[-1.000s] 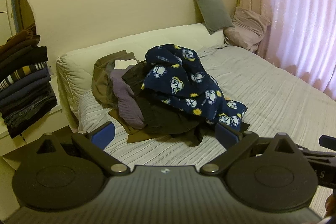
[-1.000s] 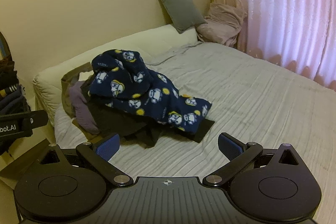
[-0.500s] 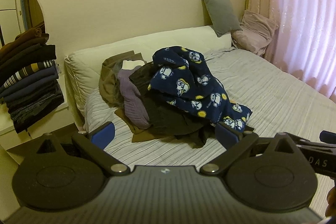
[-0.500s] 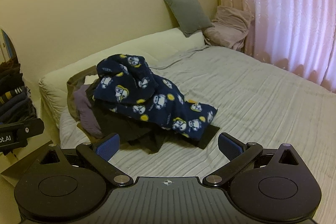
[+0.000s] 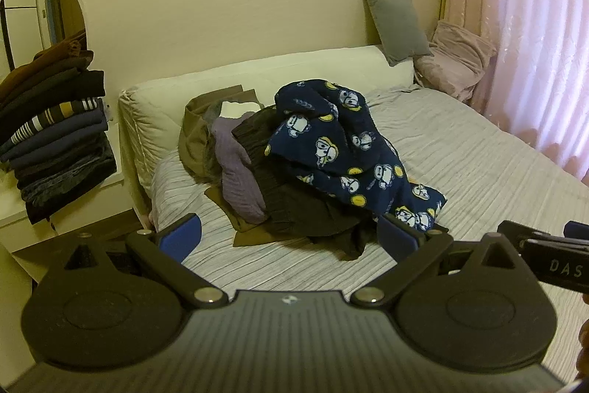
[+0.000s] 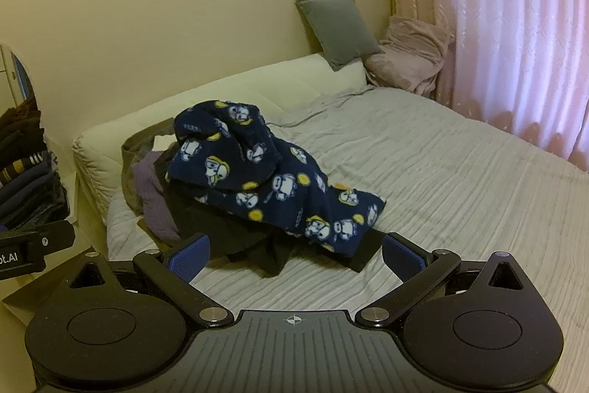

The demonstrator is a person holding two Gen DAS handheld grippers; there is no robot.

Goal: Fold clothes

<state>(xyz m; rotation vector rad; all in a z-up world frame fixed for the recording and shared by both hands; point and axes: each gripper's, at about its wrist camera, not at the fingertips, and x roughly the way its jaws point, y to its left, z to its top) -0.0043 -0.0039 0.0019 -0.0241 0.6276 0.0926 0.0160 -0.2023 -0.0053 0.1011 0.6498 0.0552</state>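
Both cameras have closed in on the bed (image 5: 460, 150) over the last second: the laundry heap (image 5: 294, 179) fills more of each view and sits more central, so this looks like the approach phase, no contact yet

Left gripper (image 5: 289, 238): jaws spread wide, nothing between the blue pads (image 5: 182, 238). Right gripper (image 6: 294, 256): same, wide apart and empty. Both hang in front of the heap, short of it. Right unit's body shows at the right edge of the left view, so the two are side by side

Task items: unfolded pile on the striped cover, near the cream headboard cushion (image 5: 257, 76). On top, navy fleece with cartoon print (image 6: 265, 179), draped down toward the near right. Under it a black garment (image 5: 305, 212), purple knit (image 5: 235, 172) on the left side, olive-brown piece (image 5: 195, 135) at the back. Separate stack of folded clothes (image 5: 51, 142) on the white ledge left of the bed, looks like finished work

Judgement: folding of this pile not started. Fleece is the obvious first pick since it's on top. The open area of cover to the right of the heap is free for laying it flat

Risk: the fleece overlaps the black garment, so a low pinch at the near hem could grab both layers. Better to take it high on the crest, then shake it out

Grey pillow (image 6: 337, 28) and pink blanket (image 6: 412, 65) in the far corner are out of the way
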